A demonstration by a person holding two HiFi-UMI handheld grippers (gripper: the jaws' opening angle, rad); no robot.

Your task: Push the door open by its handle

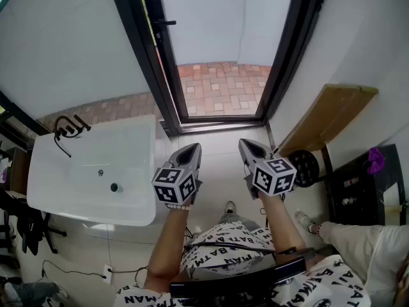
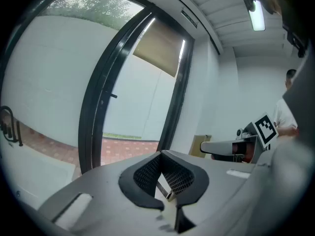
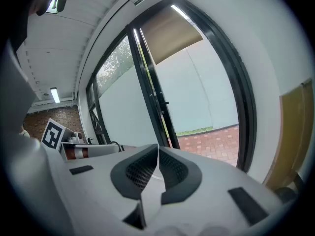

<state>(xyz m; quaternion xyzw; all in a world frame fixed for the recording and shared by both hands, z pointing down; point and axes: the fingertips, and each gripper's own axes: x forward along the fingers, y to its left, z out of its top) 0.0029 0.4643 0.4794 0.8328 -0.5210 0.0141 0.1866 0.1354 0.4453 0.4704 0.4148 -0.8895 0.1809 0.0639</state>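
both left gripper (image 1: 190, 148) and right gripper (image 1: 246, 143) show mesh-textured fingers (image 2: 146, 173) pressed together, facing black-framed door (image 1: 155, 43).

Bright daylight floods through the doorway (image 1: 220, 43); sharp views, fisheye-curved with dark vignetted corners.

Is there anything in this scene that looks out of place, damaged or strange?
Nothing is spilled or broken. One oddity: the black-framed glass door already stands open, yet the left gripper and the right gripper are both shut, empty and apart from its small black handle.
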